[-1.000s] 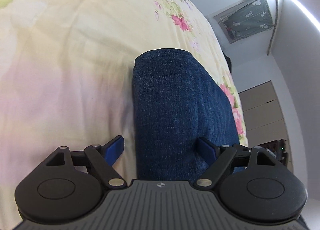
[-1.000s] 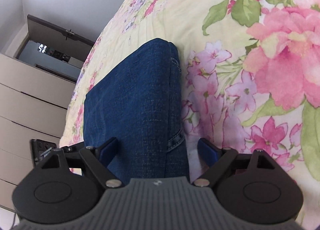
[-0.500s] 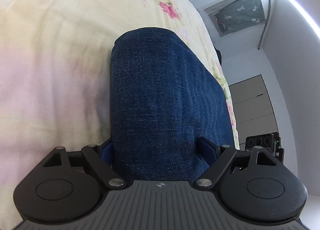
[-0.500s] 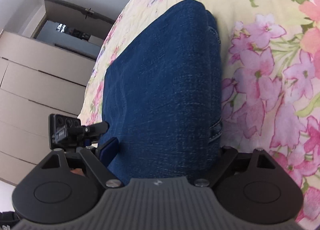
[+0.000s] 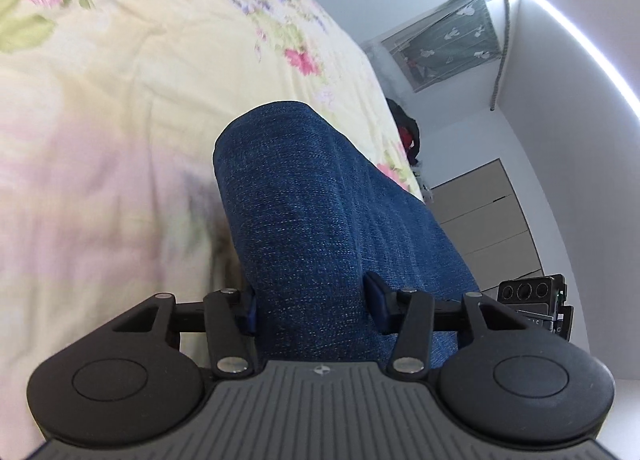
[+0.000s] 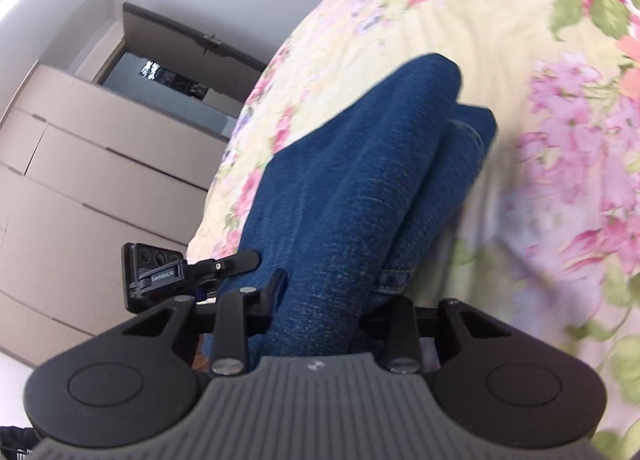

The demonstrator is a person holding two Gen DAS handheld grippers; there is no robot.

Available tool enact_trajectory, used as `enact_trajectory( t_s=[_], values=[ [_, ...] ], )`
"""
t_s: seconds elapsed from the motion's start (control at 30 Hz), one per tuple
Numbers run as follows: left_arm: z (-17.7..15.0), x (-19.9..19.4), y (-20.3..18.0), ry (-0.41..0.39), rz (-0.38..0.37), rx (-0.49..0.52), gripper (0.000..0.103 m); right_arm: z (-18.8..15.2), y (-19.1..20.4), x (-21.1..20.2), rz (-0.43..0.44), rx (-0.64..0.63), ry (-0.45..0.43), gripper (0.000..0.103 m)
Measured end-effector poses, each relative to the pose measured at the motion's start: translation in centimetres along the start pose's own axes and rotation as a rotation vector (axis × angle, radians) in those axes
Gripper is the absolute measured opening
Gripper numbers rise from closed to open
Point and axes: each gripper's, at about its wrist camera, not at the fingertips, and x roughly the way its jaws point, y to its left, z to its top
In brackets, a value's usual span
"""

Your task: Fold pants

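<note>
The folded blue denim pants (image 5: 320, 219) lie on the floral bedspread, with their near end raised. My left gripper (image 5: 312, 306) is shut on one near corner of the pants, the denim squeezed between its blue pads. My right gripper (image 6: 320, 296) is shut on the other near corner of the pants (image 6: 360, 187), where a stitched hem shows beside the right finger. The right gripper (image 5: 532, 308) shows at the right edge of the left wrist view. The left gripper (image 6: 160, 272) shows at the left of the right wrist view.
The yellow floral bedspread (image 5: 120, 99) stretches ahead and to the left; it also fills the right of the right wrist view (image 6: 560, 139). Beige drawers (image 6: 80, 179) and white walls stand beyond the bed's edge. A dark bundle (image 5: 408, 139) sits at the bed's far edge.
Both grippers have closed from open onto the near end of the pants. That end has lifted off the bed and bunched between the fingers.
</note>
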Motion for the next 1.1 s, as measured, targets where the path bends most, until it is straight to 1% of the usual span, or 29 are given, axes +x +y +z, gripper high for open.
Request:
enact_trajectory(
  t_s=[0.03,0.07,0.1,0.13,0.17,0.2,0.23,0.27,0.3,0.37,0.4,0.43,0.47,0.57,0.67,0.73,0.77,0.8,0.87,0.9,1.0,1.03,1.1],
  values=[
    [-0.1,-1.2,-0.1,-0.012,0.001,0.005,0.056,0.0,0.0,0.0,0.0,0.0,0.0,0.028],
    [-0.3,-2.3,-0.2,-0.025,0.002,0.009,0.056,-0.3,2.3,0.5,0.005,-0.033,0.007,0.028],
    [-0.6,-3.4,-0.3,-0.037,0.006,0.012,0.056,-0.5,3.3,0.9,0.01,-0.049,0.009,0.028],
    [-0.8,-4.4,-0.5,-0.049,0.012,0.015,0.056,-0.5,3.3,0.9,0.01,-0.049,0.009,0.028],
    [-1.0,-5.5,-0.6,-0.059,0.02,0.018,0.056,-0.8,4.2,1.4,0.016,-0.06,0.014,0.028],
    [-1.3,-6.6,-0.5,-0.068,0.028,0.021,0.056,-1.2,6.0,2.5,0.027,-0.076,0.029,0.028],
    [-1.6,-7.6,-0.3,-0.077,0.035,0.023,0.056,-1.2,6.0,2.5,0.027,-0.076,0.029,0.028],
    [-1.7,-8.7,-0.1,-0.086,0.043,0.022,0.056,-1.5,6.6,3.2,0.03,-0.084,0.039,0.028],
    [-1.9,-9.6,0.2,-0.095,0.048,0.018,0.056,-1.9,8.1,4.6,0.034,-0.101,0.058,0.028],
    [-2.3,-11.7,0.9,-0.113,0.055,0.007,0.056,-2.2,8.9,5.4,0.037,-0.106,0.066,0.028],
    [-2.5,-12.6,1.3,-0.122,0.058,0.004,0.056,-2.7,10.5,7.4,0.041,-0.119,0.082,0.028],
    [-2.7,-13.5,1.7,-0.131,0.059,0.0,0.056,-2.9,11.3,8.2,0.043,-0.126,0.089,0.028],
    [-2.9,-14.3,2.0,-0.139,0.06,-0.004,0.056,-2.9,11.3,8.2,0.043,-0.126,0.089,0.028],
    [-3.1,-16.4,3.4,-0.159,0.064,-0.021,0.056,-3.6,13.2,10.1,0.048,-0.145,0.111,0.028],
    [-3.0,-18.4,4.6,-0.173,0.079,-0.027,0.056,-3.8,14.8,12.8,0.047,-0.16,0.132,0.028],
    [-3.0,-19.9,5.5,-0.184,0.09,-0.027,0.056,-3.6,14.6,13.9,0.049,-0.168,0.147,0.028],
    [-2.9,-20.6,6.0,-0.191,0.094,-0.028,0.056,-3.6,14.9,14.7,0.05,-0.171,0.153,0.028],
    [-2.7,-21.1,6.5,-0.198,0.099,-0.03,0.056,-3.9,16.3,16.8,0.054,-0.176,0.16,0.028],
    [-2.1,-22.2,7.6,-0.214,0.11,-0.04,0.056,-3.8,17.0,18.4,0.06,-0.18,0.163,0.028],
    [-1.8,-22.7,8.1,-0.224,0.116,-0.047,0.056,-3.8,17.0,18.4,0.06,-0.18,0.163,0.028],
    [-0.6,-23.9,9.6,-0.249,0.134,-0.059,0.056,-3.0,18.5,22.3,0.068,-0.19,0.171,0.028],
    [0.0,-24.4,10.3,-0.256,0.139,-0.06,0.056,-3.0,18.5,22.3,0.068,-0.19,0.171,0.028],
    [1.1,-25.3,11.4,-0.272,0.145,-0.061,0.056,-2.3,19.0,23.8,0.072,-0.194,0.174,0.028]
  ],
)
